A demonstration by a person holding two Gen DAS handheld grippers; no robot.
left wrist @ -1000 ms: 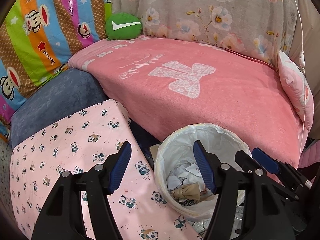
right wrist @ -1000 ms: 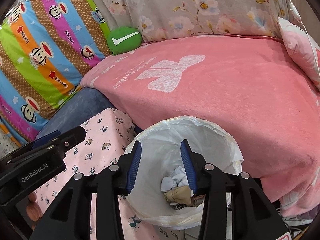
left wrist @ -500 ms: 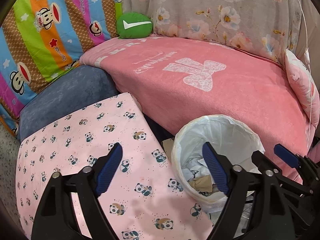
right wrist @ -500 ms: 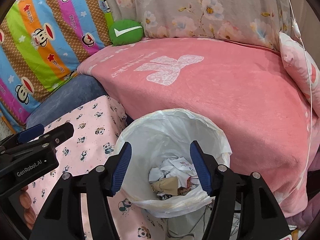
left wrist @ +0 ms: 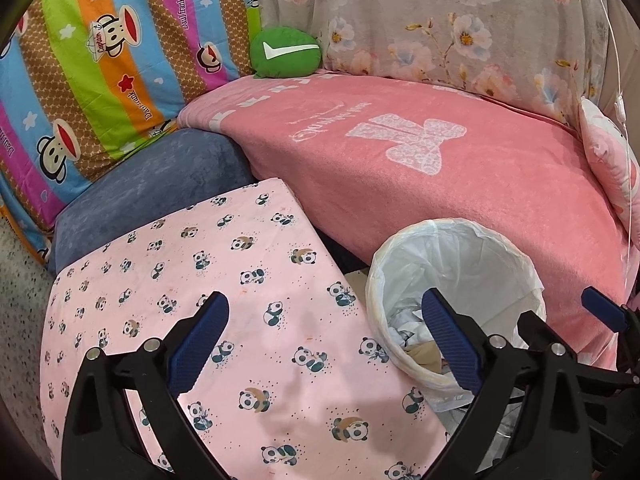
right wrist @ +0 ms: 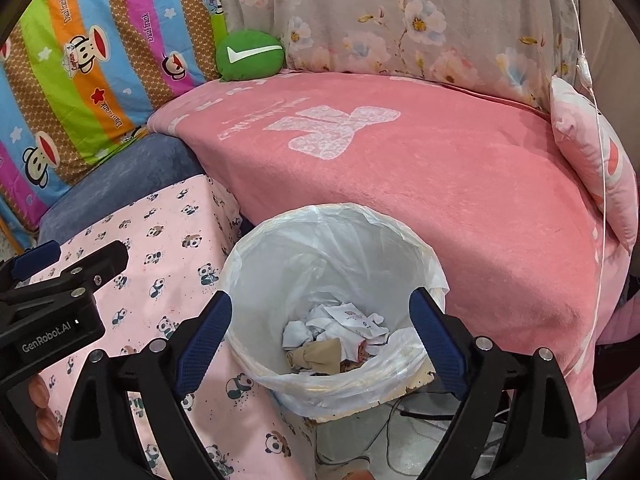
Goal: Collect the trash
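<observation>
A round bin lined with a white plastic bag stands on the floor between a panda-print surface and a pink bed. Crumpled white papers and a brown scrap lie at its bottom. My right gripper hangs open above the bin's mouth, nothing between its blue pads. My left gripper is open too, hovering over the panda-print surface with its right finger over the bin's near rim. It also shows at the left edge of the right wrist view as a black body.
The pink panda-print surface fills the left foreground. A pink blanket covers the bed behind the bin. A green round cushion, striped and floral bedding and a pink pillow line the back. Cables lie on the floor under the bin.
Both grippers have opened wider and pulled back from the bin, so more of the panda-print surface and the bin's inside shows. The trash in the bin has not moved.
</observation>
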